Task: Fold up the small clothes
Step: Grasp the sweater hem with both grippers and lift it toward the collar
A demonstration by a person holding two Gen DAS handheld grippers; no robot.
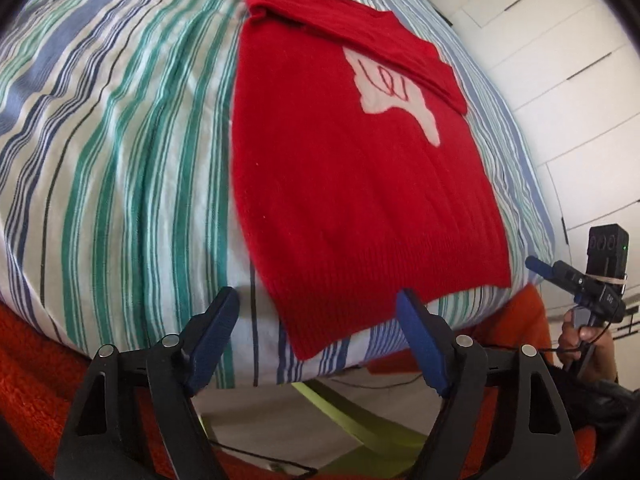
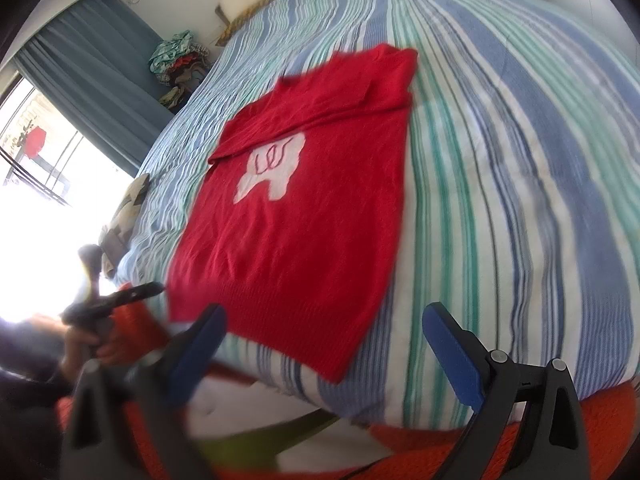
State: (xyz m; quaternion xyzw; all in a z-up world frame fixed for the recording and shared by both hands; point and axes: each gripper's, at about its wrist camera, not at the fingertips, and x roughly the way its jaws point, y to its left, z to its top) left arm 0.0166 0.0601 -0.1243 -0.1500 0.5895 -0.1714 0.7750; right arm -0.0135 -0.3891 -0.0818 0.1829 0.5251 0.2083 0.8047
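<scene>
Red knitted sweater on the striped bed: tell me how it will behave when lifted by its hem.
The red knitted sweater will probably droop, since it lies limp with its sleeves folded over. It looks light. Its ribbed hem should offer grip.

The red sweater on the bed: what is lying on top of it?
Only its own sleeves lie on the red sweater, folded across the far end, partly covering the white motif. The rest of the motif and the striped sheet beneath are hidden.
</scene>
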